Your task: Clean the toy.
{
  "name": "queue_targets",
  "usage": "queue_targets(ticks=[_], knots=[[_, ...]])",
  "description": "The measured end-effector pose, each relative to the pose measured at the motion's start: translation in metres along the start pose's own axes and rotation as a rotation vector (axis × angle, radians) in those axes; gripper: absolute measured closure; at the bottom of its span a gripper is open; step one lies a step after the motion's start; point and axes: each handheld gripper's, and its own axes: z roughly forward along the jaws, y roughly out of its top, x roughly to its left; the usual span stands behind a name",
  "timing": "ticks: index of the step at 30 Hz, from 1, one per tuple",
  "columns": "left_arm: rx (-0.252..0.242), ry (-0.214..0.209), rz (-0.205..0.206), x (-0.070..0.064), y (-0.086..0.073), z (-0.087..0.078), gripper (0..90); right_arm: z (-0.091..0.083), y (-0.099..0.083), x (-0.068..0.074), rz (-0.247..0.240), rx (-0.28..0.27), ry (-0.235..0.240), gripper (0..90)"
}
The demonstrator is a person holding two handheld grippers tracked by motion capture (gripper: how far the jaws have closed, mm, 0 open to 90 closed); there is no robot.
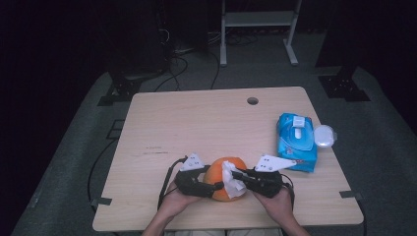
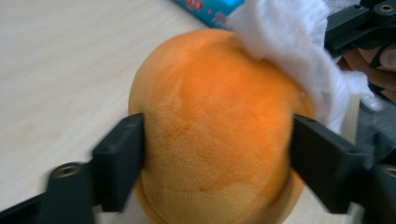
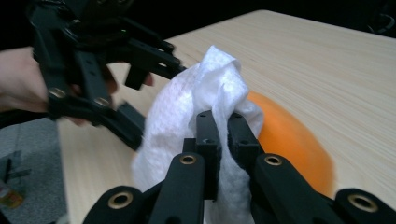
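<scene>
We hold the round orange plush ball (image 1: 223,176) near the table's front edge between the left gripper (image 2: 215,154) jaws, while the right gripper (image 3: 223,122), clamped on the crumpled white wet wipe (image 3: 187,116), presses it on top, so the wiping seems underway, not finished.

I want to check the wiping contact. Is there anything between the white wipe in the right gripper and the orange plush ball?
Nothing visible stands between them. The right gripper pinches the white wipe, which lies directly on the orange plush ball. The left gripper clamps the ball from both sides, below the wipe.
</scene>
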Motion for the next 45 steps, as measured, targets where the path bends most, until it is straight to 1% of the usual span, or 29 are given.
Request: queue_targets(ticks=[1,3,4,6,8,10,11,12,14,15,16,17,19,21,22,23,24,25,27,29,31,34,36,37,38,39,40,42,45], knots=[[-0.011,0.021,0.039,-0.005,0.003,-0.001,31.2,-0.001,0.002,0.002,-0.006,-0.012,0.009,84.2],[-0.039,0.079,0.145,-0.016,0.008,-0.004,32.6,-0.004,0.005,0.001,-0.001,-0.04,0.014,84.2],[-0.043,0.091,0.177,-0.019,0.01,-0.004,32.5,-0.007,0.007,-0.002,0.003,-0.045,0.012,84.2],[-0.04,0.069,0.171,-0.019,0.009,-0.003,29.2,-0.009,0.004,-0.009,0.028,-0.039,0.0,84.3],[-0.035,0.046,0.124,-0.012,0.006,-0.002,21.4,-0.007,-0.004,-0.016,0.036,-0.011,-0.021,84.5],[-0.021,0.024,0.015,0.0,0.003,-0.002,14.1,-0.005,-0.01,-0.021,0.057,0.006,-0.029,84.6],[-0.01,0.023,-0.023,0.004,0.002,-0.002,10.1,-0.005,-0.012,-0.024,0.072,0.003,-0.032,84.6],[0.004,-0.005,-0.091,0.012,-0.002,0.0,9.8,-0.006,-0.012,-0.024,0.07,0.004,-0.035,84.6],[0.019,-0.064,-0.169,0.02,-0.007,0.004,11.0,-0.006,-0.009,-0.023,0.06,0.016,-0.048,84.6],[0.019,-0.071,-0.152,0.019,-0.008,0.004,14.9,-0.005,-0.009,-0.022,0.06,0.015,-0.047,84.6],[0.013,-0.049,-0.106,0.015,-0.006,0.003,19.6,-0.005,-0.008,-0.019,0.06,0.01,-0.043,84.6],[0.006,-0.03,-0.071,0.012,-0.004,0.002,24.5,-0.005,-0.006,-0.015,0.04,0.006,-0.043,84.6],[-0.011,0.01,0.049,-0.001,0.002,-0.001,30.9,-0.007,0.001,-0.007,0.011,-0.022,-0.02,84.5],[-0.008,0.041,0.192,-0.018,0.007,0.0,33.4,-0.009,0.009,0.001,-0.021,-0.055,0.009,84.5],[-0.006,0.048,0.243,-0.026,0.008,0.002,33.4,-0.01,0.012,0.004,-0.047,-0.055,0.006,84.4],[-0.003,0.049,0.252,-0.028,0.008,0.002,32.6,-0.01,0.013,0.005,-0.062,-0.05,-0.003,84.5],[-0.005,0.035,0.242,-0.027,0.008,0.003,30.7,-0.011,0.013,0.004,-0.058,-0.045,-0.004,84.5],[-0.006,0.019,0.214,-0.023,0.007,0.003,27.1,-0.012,0.01,0.001,-0.048,-0.042,-0.006,84.6],[-0.008,-0.018,0.112,-0.013,0.005,0.005,18.9,-0.012,0.003,-0.006,-0.02,-0.033,-0.019,84.6],[0.024,-0.041,0.008,-0.004,0.002,0.01,13.1,-0.015,0.0,-0.012,0.005,-0.04,-0.03,84.6],[0.029,-0.08,-0.04,-0.001,0.0,0.013,16.5,-0.016,0.002,-0.014,0.01,-0.044,-0.035,84.6],[0.022,-0.024,0.062,-0.01,0.002,0.011,27.6,-0.013,0.004,-0.003,-0.022,-0.045,-0.033,84.5],[0.022,-0.005,0.11,-0.015,0.002,0.011,32.4,-0.011,0.007,0.005,-0.053,-0.055,0.002,84.5],[0.029,-0.006,0.121,-0.016,0.001,0.011,33.9,-0.008,0.009,0.009,-0.063,-0.049,0.027,84.5],[0.034,0.001,0.132,-0.016,0.001,0.011,34.5,-0.006,0.01,0.012,-0.08,-0.041,0.031,84.5],[0.031,-0.003,0.121,-0.015,0.0,0.01,34.9,-0.005,0.01,0.014,-0.101,-0.029,0.02,84.5],[0.031,-0.004,0.114,-0.014,-0.001,0.009,35.6,-0.006,0.011,0.012,-0.1,-0.026,0.012,84.5],[0.031,-0.007,0.104,-0.011,-0.002,0.009,35.8,-0.011,0.012,0.003,-0.076,-0.035,-0.017,84.5],[0.027,-0.026,0.085,-0.009,-0.003,0.009,33.0,-0.022,0.007,-0.014,-0.028,-0.036,-0.089,84.5]])
